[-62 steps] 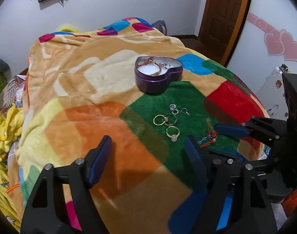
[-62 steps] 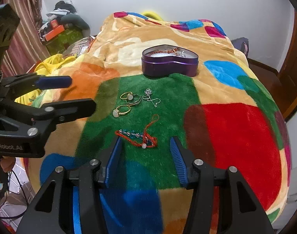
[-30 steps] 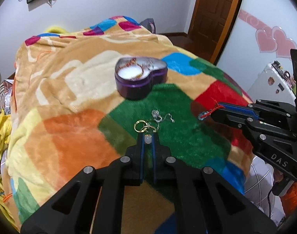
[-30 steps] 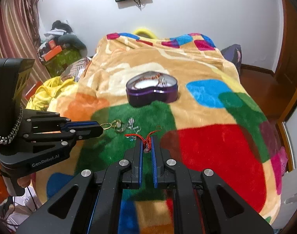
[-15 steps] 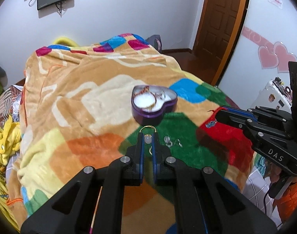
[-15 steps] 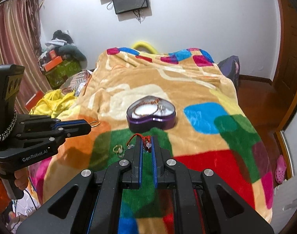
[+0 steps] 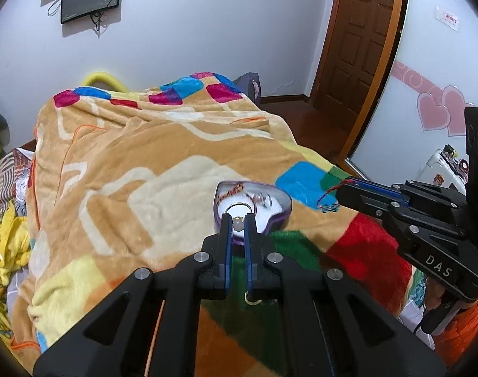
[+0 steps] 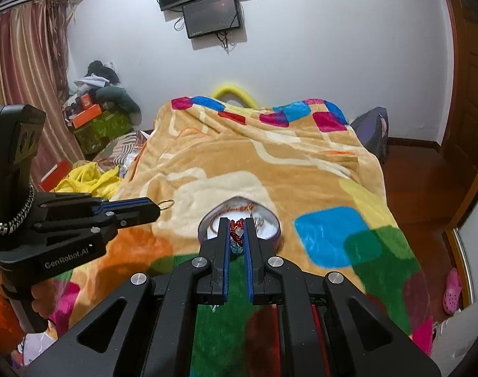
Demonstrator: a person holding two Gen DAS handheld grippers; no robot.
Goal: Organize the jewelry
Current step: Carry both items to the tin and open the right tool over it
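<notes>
Both grippers have been lifting jewelry off the blanket (image 7: 119, 163) and are now carrying it toward the heart-shaped box (image 7: 279, 216), so two more pieces are nearing storage. The left gripper (image 7: 238, 220) is pinching a gold ring (image 7: 238, 210) between nearly closed fingers, hanging just before the box. The right gripper (image 8: 238, 229) is clamping a red cord bracelet (image 8: 235, 235) over the same box, which is already holding a chain. Crowding is the likely snag; another ring (image 7: 250, 298) is lying on the green patch below.
</notes>
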